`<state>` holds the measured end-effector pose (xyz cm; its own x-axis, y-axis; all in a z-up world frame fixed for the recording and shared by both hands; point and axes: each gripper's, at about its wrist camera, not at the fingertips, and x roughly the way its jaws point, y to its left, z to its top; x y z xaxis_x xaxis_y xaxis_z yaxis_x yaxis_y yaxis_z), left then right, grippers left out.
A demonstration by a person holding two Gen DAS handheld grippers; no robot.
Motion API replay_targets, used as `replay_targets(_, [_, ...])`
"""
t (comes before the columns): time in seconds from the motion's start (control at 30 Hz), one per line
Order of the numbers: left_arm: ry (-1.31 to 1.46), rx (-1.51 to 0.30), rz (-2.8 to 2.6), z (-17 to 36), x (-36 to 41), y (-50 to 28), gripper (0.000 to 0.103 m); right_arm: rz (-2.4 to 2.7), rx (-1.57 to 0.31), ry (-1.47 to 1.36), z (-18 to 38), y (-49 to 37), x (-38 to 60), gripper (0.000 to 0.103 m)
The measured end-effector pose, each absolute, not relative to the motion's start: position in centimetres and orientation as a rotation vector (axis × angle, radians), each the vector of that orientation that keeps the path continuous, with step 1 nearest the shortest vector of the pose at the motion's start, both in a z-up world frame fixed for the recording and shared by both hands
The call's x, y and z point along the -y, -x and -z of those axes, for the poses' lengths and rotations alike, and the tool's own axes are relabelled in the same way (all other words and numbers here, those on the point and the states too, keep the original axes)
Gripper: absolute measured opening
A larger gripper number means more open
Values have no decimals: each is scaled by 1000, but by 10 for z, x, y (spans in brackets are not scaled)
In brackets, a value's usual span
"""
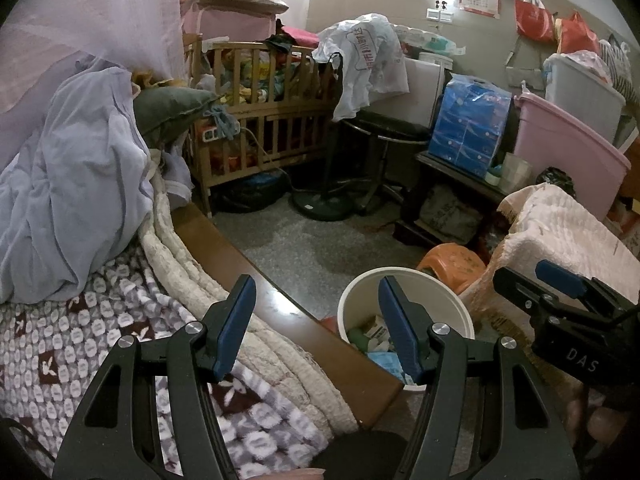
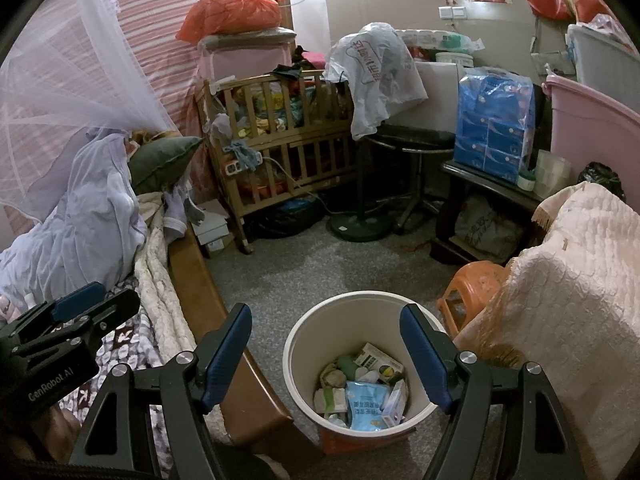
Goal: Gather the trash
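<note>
On the floor between the bed's wooden edge and the cloth-covered seat stands one white trash bin (image 2: 362, 364), just beside the corner of the bed frame (image 2: 244, 384). You can see packaging inside it: a blue packet (image 2: 366, 402), a few small cartons and a green item, piled too close together to count.

Your right gripper (image 2: 326, 356) hangs above the bin with its jaws partly open, and nothing sits between the blue pads or touches them. Your left gripper (image 1: 316, 320) is poised over the bed's edge, its jaws likewise partly open and empty; from its own view the right-hand pad overlaps the bin's rim, but you cannot tell whether it touches.

Outward from the bin, one orange plastic stool (image 2: 472, 284) stands just beside it, against the pale quilted cloth (image 2: 568, 304). On the bed lie one patterned blanket (image 1: 60, 344) and one bundled lilac sheet (image 1: 76, 184). Across the floor stands one wooden crib (image 2: 280, 136) full of clothes, with one fan base (image 2: 360, 226) near it and one blue pack of tissues (image 2: 494, 124) on the dark low stand.
</note>
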<state>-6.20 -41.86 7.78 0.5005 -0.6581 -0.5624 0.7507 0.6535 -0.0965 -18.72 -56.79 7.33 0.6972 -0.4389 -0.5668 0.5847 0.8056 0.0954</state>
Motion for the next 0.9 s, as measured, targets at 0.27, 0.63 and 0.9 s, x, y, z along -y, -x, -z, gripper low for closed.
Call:
replay_targets(0.27, [-180, -586, 862, -80, 419, 64, 63, 576, -557, -278, -73, 186, 569, 74])
replay_targets(0.63, [-180, -585, 861, -81, 419, 65, 63, 575, -557, -278, -73, 185, 570, 75])
replay_targets(0.9, [-181, -591, 866, -80, 420, 66, 63, 573, -559, -279, -73, 186, 571, 75])
